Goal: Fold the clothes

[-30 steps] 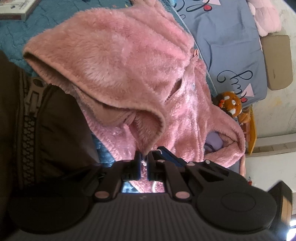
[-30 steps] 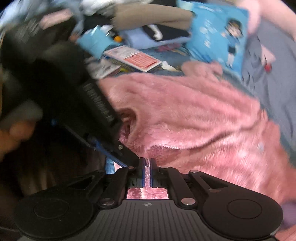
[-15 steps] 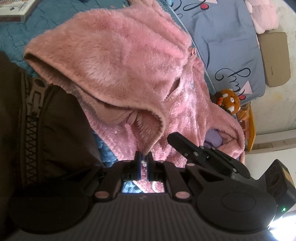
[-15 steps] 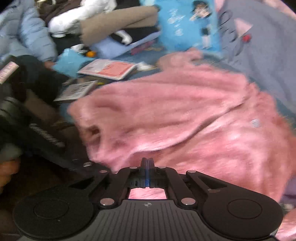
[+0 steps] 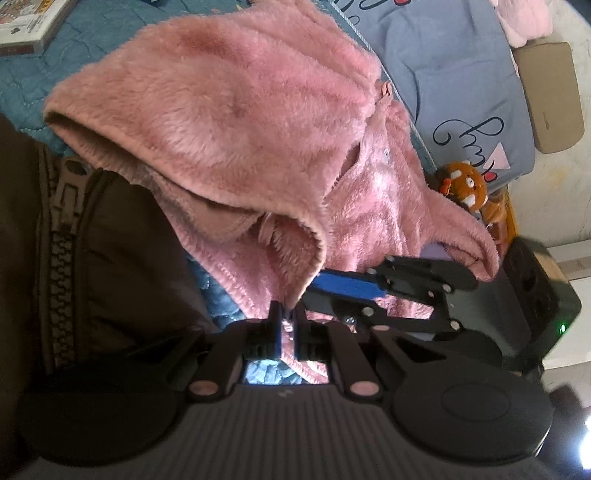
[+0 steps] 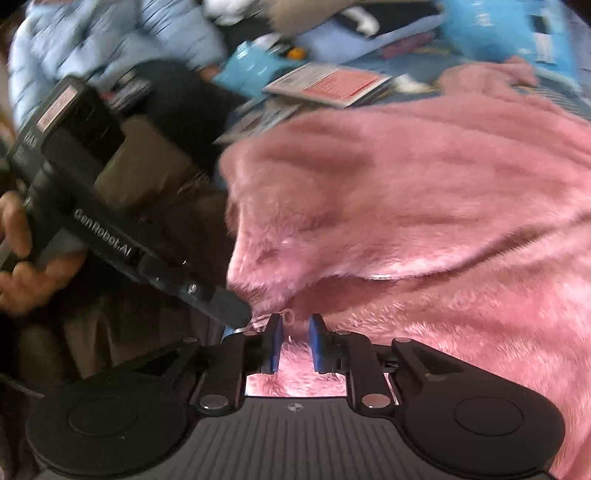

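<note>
A pink fleece hoodie (image 5: 258, 122) lies on the bed with its hood folded over toward me. My left gripper (image 5: 286, 321) is shut on the hood's lower edge. A hand holds that gripper (image 6: 236, 312) at the left of the right wrist view. My right gripper (image 6: 295, 339) sits just right of it, low over the fleece (image 6: 424, 192). Its jaws are opening: the blue pads stand apart with fleece and a small loop in the gap, and nothing is pinched. From the left wrist view the right gripper (image 5: 317, 290) reaches in from the right, close to the held edge.
A dark brown zipped jacket (image 5: 85, 258) lies left of the hoodie. The teal quilt (image 5: 74, 62) carries a book (image 5: 22, 29). A grey-blue pillow (image 5: 461, 74) and an orange plush toy (image 5: 465, 181) lie on the far side. A light blue puffer jacket (image 6: 110, 40) and booklets (image 6: 332, 83) clutter the far bed.
My right gripper swung over the fleece and came back beside the left gripper's tip; its jaws, shut before, now stand apart. The left gripper has kept its hold and place.
</note>
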Demonstrator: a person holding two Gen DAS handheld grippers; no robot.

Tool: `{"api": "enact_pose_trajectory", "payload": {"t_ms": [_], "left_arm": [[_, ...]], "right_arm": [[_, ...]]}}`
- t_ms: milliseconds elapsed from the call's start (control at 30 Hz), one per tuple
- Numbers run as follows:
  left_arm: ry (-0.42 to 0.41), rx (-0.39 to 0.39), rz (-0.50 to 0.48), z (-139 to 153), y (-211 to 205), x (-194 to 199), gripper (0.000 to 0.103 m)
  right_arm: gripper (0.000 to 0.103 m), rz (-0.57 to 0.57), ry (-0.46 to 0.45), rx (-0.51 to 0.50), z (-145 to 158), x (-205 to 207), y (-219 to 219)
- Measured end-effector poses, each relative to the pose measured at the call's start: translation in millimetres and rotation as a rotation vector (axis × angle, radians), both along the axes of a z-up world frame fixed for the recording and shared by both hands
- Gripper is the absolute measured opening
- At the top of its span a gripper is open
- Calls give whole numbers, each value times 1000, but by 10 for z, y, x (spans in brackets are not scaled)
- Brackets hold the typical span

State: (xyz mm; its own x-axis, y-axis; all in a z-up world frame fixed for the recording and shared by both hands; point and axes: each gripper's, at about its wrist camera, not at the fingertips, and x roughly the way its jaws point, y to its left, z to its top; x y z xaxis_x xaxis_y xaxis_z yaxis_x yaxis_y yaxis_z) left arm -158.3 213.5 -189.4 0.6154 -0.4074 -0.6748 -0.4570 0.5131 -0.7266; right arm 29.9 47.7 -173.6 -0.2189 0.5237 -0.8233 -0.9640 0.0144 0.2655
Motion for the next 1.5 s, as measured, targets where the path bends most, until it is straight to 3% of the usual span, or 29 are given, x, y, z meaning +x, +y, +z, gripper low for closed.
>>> {"api": "enact_pose_trajectory", "payload": {"t_ms": [300, 333, 433, 700, 800, 1167, 1500], "left_arm": [[28, 36, -38, -11, -42, 77, 5], [31, 43, -43, -10, -50, 85, 5], [41, 65, -60, -3, -78, 107, 6], [61, 105, -87, -4, -117, 188, 7], [63, 108, -89, -6, -127, 221, 7], [57, 107, -82, -23, -125, 264, 8], [50, 108, -77, -7, -115, 208, 8]], "right_arm": [[20, 215, 80, -39, -35, 107, 184], [25, 225, 87, -45, -47, 124, 207], [27, 250, 120, -63, -104, 188, 267], [30, 218, 229, -82, -279, 340, 302], [23, 195, 246, -98, -264, 320, 276], [9, 203, 75, -93, -8, 77, 120], [6, 189, 52, -65, 2, -109, 73]]}}
